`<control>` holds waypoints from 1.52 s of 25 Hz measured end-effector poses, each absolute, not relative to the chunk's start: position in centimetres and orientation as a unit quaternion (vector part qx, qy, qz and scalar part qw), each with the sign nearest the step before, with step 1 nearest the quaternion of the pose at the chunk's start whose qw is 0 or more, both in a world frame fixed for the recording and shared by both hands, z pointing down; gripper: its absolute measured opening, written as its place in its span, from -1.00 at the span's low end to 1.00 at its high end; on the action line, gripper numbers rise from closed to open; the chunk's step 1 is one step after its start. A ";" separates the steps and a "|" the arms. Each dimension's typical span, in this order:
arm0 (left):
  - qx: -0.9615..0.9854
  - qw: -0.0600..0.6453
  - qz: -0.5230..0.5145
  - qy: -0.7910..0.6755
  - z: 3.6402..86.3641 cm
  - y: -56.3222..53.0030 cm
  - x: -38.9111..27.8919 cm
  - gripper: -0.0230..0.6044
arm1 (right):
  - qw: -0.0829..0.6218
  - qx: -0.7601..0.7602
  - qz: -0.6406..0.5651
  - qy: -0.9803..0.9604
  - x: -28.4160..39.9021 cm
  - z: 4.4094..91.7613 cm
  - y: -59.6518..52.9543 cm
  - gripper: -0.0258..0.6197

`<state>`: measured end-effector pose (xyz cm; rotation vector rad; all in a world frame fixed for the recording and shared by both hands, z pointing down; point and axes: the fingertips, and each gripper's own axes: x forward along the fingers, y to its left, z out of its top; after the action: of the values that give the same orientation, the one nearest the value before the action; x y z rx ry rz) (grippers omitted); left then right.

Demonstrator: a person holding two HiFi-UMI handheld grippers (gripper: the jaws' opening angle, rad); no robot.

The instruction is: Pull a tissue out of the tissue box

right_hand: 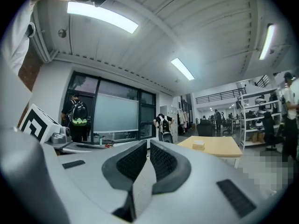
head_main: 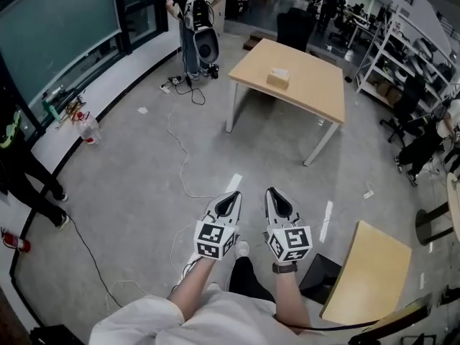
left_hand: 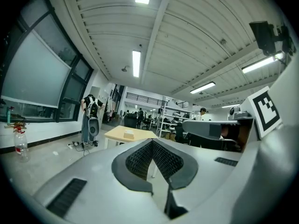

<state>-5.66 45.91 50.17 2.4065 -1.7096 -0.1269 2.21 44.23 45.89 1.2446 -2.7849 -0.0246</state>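
Left gripper (head_main: 230, 197) and right gripper (head_main: 276, 192) side by side, held level and aimed forward, each pair of jaws pressed together at the tips with nothing pinched between. Below and ahead of both, broad grey concrete floor (head_main: 136, 171). Well ahead across that floor, slightly right of the right gripper's line, a large light wooden table with white metal legs (head_main: 320, 99). On the tabletop, well apart from both grippers, the small pale rectangular tissue box (head_main: 278, 77); too small to tell whether a sheet stands out of its slot. Seen in the left gripper view (left_hand: 152, 142) a little left of the closed tips (left_hand: 127, 134), in the right gripper view (right_hand: 145, 146) off to their right (right_hand: 198, 145). Judged as the approach, not yet the pull. To do it well: close the gap squarely, stop short of the near table edge, spread one pair of jaws before reaching in, steady the box with the other pair, pinch only the topmost sheet, then draw straight up so the light box does not lift or slide.
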 end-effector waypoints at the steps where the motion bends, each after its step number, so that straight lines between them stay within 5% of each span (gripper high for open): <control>1: 0.810 0.091 -0.042 -0.578 50.0 44.1 -5.8 -0.93 | 0.041 0.407 -0.010 -0.912 2.3 45.6 42.4 -0.85; 18: 0.819 0.064 -0.039 -0.569 46.3 17.0 0.2 -0.93 | -0.003 0.473 0.011 -0.881 12.9 43.6 11.8 -0.85; 31: 0.830 0.108 -0.048 -0.544 50.7 -1.8 -7.6 -0.93 | 0.045 0.416 -0.001 -0.908 -0.3 47.7 -4.4 -0.85; 38: 0.847 0.097 -0.074 -0.517 47.7 -16.2 -16.3 -0.93 | -0.060 0.487 -0.065 -0.869 -7.0 41.1 -18.0 -0.85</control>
<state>-16.27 -16.21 47.67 2.5084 -1.5307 -0.2205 -6.98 -18.03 41.13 1.5903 -2.8388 -0.2122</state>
